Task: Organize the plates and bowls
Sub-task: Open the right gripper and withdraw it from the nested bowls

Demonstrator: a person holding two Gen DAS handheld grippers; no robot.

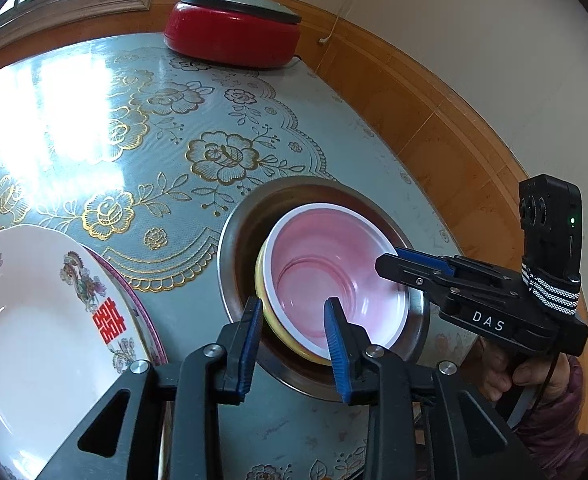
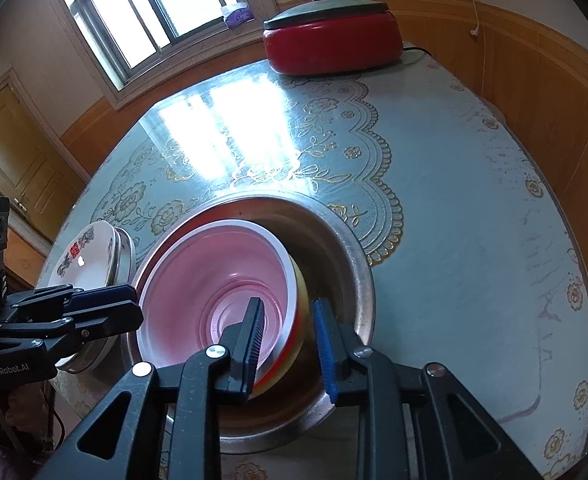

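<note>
Both claws are open, straddling opposite rims of the pink bowl (image 2: 229, 280) nested in the steel basin (image 2: 346, 240): left claw (image 1: 294, 344), right claw (image 2: 285, 344). Stacked plates (image 1: 33, 312) sit just left; table (image 2: 474, 200) beyond lies free.

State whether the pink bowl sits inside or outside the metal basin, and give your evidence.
Inside. The pink bowl lies tilted within the metal basin, whose rim surrounds it in both views.

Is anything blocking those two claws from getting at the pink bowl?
Nothing visible does. The left gripper and right gripper each straddle the pink bowl rim, which sits inside the metal basin.
</note>
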